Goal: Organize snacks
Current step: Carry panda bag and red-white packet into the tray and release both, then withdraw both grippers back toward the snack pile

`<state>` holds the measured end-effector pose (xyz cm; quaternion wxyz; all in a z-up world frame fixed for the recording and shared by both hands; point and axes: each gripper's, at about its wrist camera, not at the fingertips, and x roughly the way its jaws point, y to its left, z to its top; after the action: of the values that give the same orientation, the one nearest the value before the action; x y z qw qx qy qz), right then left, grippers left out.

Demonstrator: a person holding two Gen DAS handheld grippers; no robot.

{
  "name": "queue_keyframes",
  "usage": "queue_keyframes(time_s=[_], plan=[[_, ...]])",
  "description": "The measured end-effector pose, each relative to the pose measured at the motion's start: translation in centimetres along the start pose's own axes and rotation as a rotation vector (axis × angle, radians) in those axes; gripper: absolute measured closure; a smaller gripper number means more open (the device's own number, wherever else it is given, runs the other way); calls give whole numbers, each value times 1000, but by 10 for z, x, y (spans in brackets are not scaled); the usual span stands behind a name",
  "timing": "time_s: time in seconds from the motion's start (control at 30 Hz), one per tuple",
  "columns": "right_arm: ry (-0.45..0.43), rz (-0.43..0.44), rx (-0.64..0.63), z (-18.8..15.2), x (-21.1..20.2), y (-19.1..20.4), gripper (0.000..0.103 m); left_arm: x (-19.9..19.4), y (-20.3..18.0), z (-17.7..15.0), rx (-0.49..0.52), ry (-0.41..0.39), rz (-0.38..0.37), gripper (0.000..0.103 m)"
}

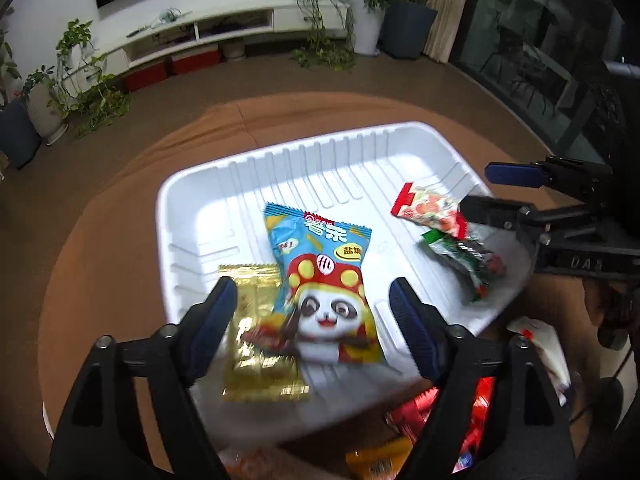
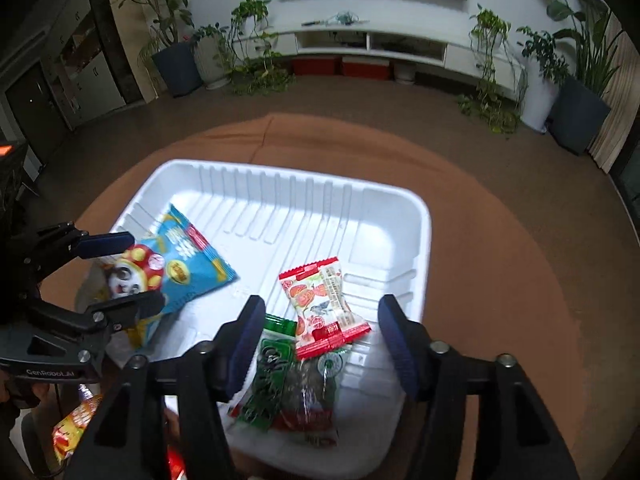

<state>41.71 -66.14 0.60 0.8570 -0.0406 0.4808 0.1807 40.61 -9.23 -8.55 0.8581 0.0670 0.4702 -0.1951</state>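
A white ribbed tray (image 1: 320, 160) sits on a round table under a brown cloth. In it, at the left, lie a blue panda snack packet (image 1: 320, 280) and a gold packet (image 1: 260, 332) that hangs over the near rim. My left gripper (image 1: 314, 300) hovers open above both, its pads clear of them. On the tray's right side a red-and-white packet (image 2: 324, 304) rests partly on a green packet (image 2: 280, 380). My right gripper (image 2: 320, 312) stands open over that pair, touching neither. Each gripper also shows in the other's view: the right gripper (image 1: 478, 189) and the left gripper (image 2: 144, 270).
Loose red and orange snack packets (image 1: 420, 412) lie on the cloth at the table's near edge, with a white packet (image 1: 540, 344) beside them. Another orange packet (image 2: 76, 428) shows low at the left. Potted plants and a white TV cabinet (image 2: 380, 40) line the far wall.
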Motion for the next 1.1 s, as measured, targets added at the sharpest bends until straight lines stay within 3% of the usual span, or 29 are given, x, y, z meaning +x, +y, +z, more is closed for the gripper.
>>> queue_keyframes(time_s=[0.17, 0.23, 0.37, 0.6, 0.73, 0.87, 1.0, 1.1], plan=[[-109, 22, 41, -9, -58, -7, 30, -56, 7, -27, -55, -89, -14, 0], [-169, 36, 66, -22, -85, -7, 23, -77, 4, -48, -41, -118, -15, 0], [-251, 69, 106, -66, -131, 1, 20, -109, -4, -90, -39, -156, -36, 0], [-277, 133, 171, -165, -171, 34, 20, -132, -2, -168, -206, -82, -53, 1], [-256, 175, 247, -212, -174, 49, 25, -138, -11, -198, -221, -68, -47, 1], [-207, 167, 228, -244, -166, 71, 30, -141, -14, -203, -210, -68, -41, 4], [-189, 176, 226, -249, -162, 75, 33, -140, -23, -183, -133, -38, -12, 26], [-196, 173, 227, -249, -164, 74, 34, -128, -31, -168, -64, 13, 19, 29]])
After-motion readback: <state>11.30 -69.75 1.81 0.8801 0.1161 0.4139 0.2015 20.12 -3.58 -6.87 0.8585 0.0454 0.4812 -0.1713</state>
